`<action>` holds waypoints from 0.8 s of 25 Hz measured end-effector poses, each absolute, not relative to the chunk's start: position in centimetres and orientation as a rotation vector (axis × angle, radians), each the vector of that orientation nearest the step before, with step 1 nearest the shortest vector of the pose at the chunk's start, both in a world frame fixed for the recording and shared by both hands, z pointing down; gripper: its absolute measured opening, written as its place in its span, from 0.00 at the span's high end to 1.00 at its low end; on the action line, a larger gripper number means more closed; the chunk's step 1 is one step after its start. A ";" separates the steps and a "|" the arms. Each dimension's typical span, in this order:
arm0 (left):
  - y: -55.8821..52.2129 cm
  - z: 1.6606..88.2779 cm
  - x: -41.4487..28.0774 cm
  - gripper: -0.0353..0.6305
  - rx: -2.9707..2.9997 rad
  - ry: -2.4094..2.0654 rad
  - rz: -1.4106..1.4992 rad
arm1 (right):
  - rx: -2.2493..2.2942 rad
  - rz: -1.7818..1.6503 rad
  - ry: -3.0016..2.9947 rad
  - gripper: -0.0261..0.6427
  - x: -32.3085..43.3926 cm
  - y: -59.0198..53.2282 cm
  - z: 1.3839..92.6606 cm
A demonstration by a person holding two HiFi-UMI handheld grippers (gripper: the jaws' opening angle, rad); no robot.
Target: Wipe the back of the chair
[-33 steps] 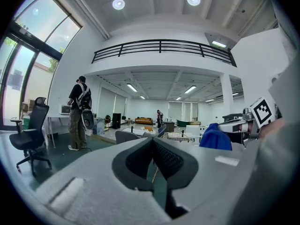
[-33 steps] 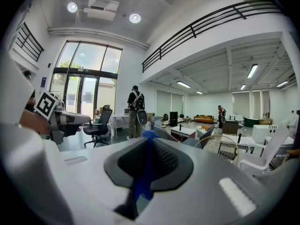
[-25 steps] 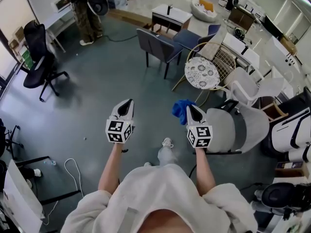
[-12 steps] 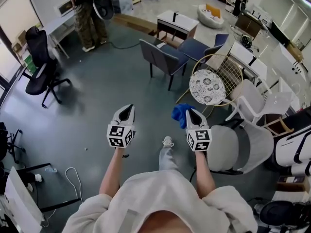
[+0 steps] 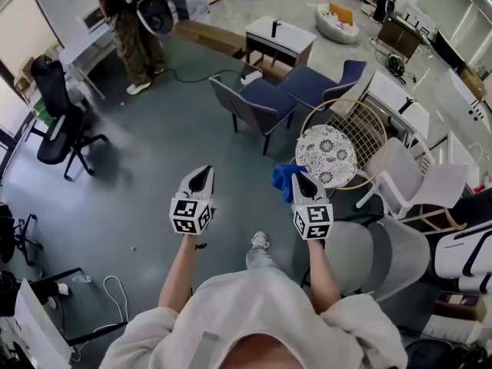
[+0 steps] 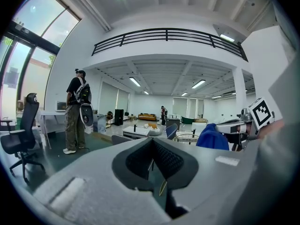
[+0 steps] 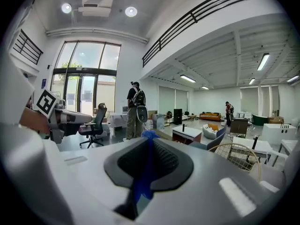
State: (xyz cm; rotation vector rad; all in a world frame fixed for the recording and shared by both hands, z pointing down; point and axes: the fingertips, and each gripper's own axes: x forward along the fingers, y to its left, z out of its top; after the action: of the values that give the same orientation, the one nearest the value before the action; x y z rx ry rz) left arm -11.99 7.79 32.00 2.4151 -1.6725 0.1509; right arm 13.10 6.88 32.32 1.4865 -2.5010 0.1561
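My right gripper (image 5: 301,179) is shut on a blue cloth (image 5: 283,179), which bunches out past its tips and hangs as a thin blue strip (image 7: 142,175) between the jaws in the right gripper view. My left gripper (image 5: 201,173) is level with it on the left, shut with nothing in it. A light grey padded chair (image 5: 380,256) stands to the lower right of the right gripper. Just beyond the cloth is a round wire chair (image 5: 361,133) with a patterned cushion (image 5: 327,154). The cloth touches neither chair.
Two dark blue chairs (image 5: 257,102) and a low table (image 5: 278,35) stand further ahead. A person (image 5: 131,21) with a backpack stands at the far left, near a black office chair (image 5: 54,121). White chairs (image 5: 415,183) crowd the right side. A cable (image 5: 115,271) lies on the floor at left.
The whole floor scene has slid down the view: the wire chair and the grey chair are closer to me. Both grippers keep their places and their hold.
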 end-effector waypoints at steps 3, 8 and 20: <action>4.2 31.6 -10.8 0.95 2.415 -1.680 0.152 | 1.474 0.159 -2.509 0.92 14.0 3.4 32.3; -1.0 31.7 -9.6 0.95 2.403 -1.691 0.158 | 1.446 0.160 -2.527 0.92 14.7 -1.7 32.2; -7.9 33.9 -9.3 0.95 2.375 -1.659 0.206 | 1.440 0.182 -2.521 0.92 14.8 -9.6 33.0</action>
State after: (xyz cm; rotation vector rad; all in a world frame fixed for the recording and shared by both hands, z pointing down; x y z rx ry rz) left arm -9.26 -7.86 33.87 2.3750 -1.6585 0.2061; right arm 14.82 -9.62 33.01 1.4399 -2.5208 0.1820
